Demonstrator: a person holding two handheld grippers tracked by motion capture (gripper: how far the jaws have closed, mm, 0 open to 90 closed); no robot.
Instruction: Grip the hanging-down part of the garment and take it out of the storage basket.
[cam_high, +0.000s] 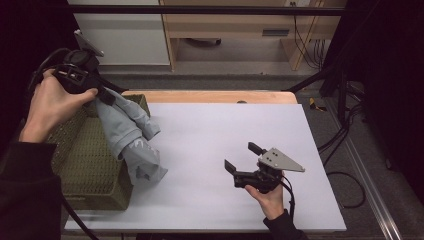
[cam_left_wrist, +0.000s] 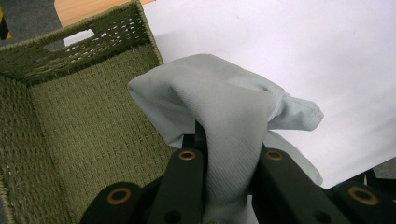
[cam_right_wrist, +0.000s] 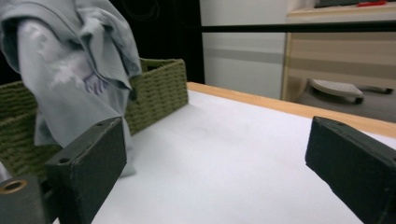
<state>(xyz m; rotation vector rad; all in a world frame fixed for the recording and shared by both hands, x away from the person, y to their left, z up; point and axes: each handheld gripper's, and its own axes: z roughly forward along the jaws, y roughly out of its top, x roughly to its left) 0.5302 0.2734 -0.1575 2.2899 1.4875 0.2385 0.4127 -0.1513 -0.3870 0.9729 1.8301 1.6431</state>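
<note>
Black jaws of the left gripper (cam_left_wrist: 219, 163) pinch a pale grey cloth (cam_left_wrist: 224, 116) between them, the fabric bunched above the tips. From the high view, this gripper (cam_high: 102, 92) is held up over the far corner of the green woven basket (cam_high: 85, 160), and the cloth (cam_high: 132, 140) hangs down from it, draping over the basket's right wall with its lower end reaching the white table (cam_high: 225, 130). Well to the right of the cloth, the right gripper (cam_high: 242, 157) sits low over the table, jaws spread wide and empty, pointing toward the basket (cam_right_wrist: 159, 88) and cloth (cam_right_wrist: 70, 70).
</note>
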